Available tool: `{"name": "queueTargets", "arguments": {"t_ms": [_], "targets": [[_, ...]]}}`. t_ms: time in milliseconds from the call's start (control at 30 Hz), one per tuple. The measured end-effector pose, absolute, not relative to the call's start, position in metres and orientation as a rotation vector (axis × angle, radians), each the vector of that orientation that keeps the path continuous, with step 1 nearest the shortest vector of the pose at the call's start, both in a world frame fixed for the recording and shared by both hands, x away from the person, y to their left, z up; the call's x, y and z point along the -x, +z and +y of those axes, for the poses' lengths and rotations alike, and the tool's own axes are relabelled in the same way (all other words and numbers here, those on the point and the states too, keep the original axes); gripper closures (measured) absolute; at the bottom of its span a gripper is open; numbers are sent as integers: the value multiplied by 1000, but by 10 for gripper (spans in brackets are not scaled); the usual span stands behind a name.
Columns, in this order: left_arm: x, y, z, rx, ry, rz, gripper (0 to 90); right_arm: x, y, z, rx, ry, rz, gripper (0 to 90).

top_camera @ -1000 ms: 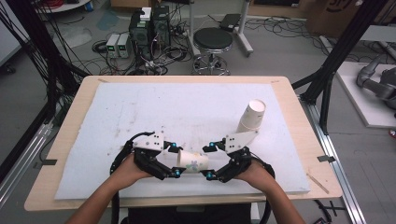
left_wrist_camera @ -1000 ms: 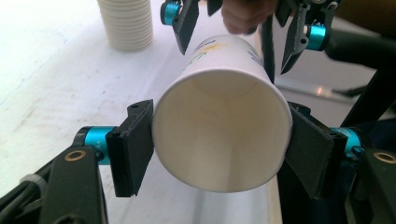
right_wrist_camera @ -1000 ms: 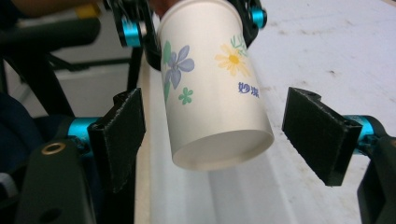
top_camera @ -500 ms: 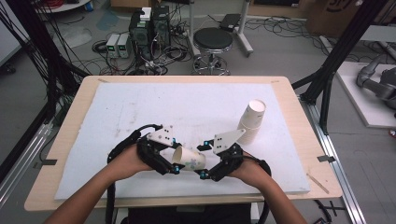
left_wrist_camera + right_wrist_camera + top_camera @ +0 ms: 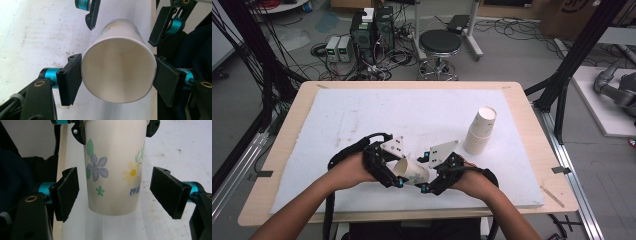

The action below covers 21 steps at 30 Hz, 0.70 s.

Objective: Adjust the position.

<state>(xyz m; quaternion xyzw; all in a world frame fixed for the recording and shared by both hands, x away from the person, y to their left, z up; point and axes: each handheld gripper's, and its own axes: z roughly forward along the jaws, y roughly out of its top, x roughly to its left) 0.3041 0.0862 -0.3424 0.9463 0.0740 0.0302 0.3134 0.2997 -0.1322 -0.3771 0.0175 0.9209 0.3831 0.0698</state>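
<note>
Paper cup (image 5: pixel 113 167) with blue and yellow flowers carries small blue characters too small to read, and it's lying sideways above the table's (image 5: pixel 362 107) near edge. Left tool (image 5: pixel 117 75) is clamped across its rim; right tool (image 5: pixel 115 192) sits wide apart around the base, pads not touching.
</note>
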Motion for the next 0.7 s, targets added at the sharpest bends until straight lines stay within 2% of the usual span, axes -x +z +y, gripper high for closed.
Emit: {"name": "queueTargets", "arguments": {"t_ms": [400, 700], "targets": [[-305, -340, 81, -2537, 87, 189, 290, -300, -379, -117, -7, 1046, 2797, 264], [-304, -340, 79, -2548, 88, 189, 289, -299, -382, -109, 6, 980, 2808, 334]]}}
